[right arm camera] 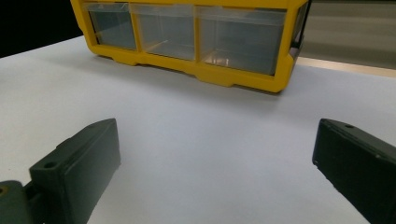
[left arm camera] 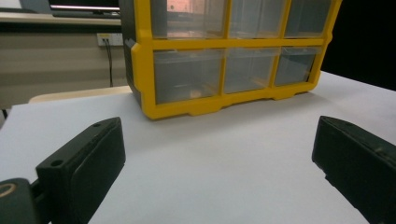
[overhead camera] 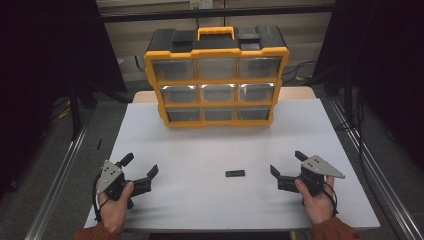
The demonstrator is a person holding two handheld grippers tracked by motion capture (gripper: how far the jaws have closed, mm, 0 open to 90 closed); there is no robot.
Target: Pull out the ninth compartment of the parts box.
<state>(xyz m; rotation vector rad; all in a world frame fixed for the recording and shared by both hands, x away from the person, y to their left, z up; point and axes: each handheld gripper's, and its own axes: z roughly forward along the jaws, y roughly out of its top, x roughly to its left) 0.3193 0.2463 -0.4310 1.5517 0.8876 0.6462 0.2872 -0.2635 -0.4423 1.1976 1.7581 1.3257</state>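
the person's left hand (overhead camera: 114,202) rested low at the near left corner of the white table (overhead camera: 210,150), wrapped round the left gripper (overhead camera: 140,170), which pointed forward and inward with its jaws spread wide and nothing between them. the right hand (overhead camera: 315,197) mirrored it at the near right, holding the right gripper (overhead camera: 286,165), its jaws likewise spread apart and empty. both forearms came in from the bottom edge, cut off at the rust-coloured sleeves.

there were two grippers, one small black block (overhead camera: 235,173) and one yellow drawer cabinet (overhead camera: 217,80) with nine clear drawers in three rows of three. the block lay flat on the table between the grippers, nearer the right one, touching neither. the cabinet stood upright at the far side, well apart from both.

what the drawers held was hard to make out through the glare. in the left gripper view the cabinet (left arm camera: 224,60) was cropped at the top, as in the right gripper view (right arm camera: 196,37).
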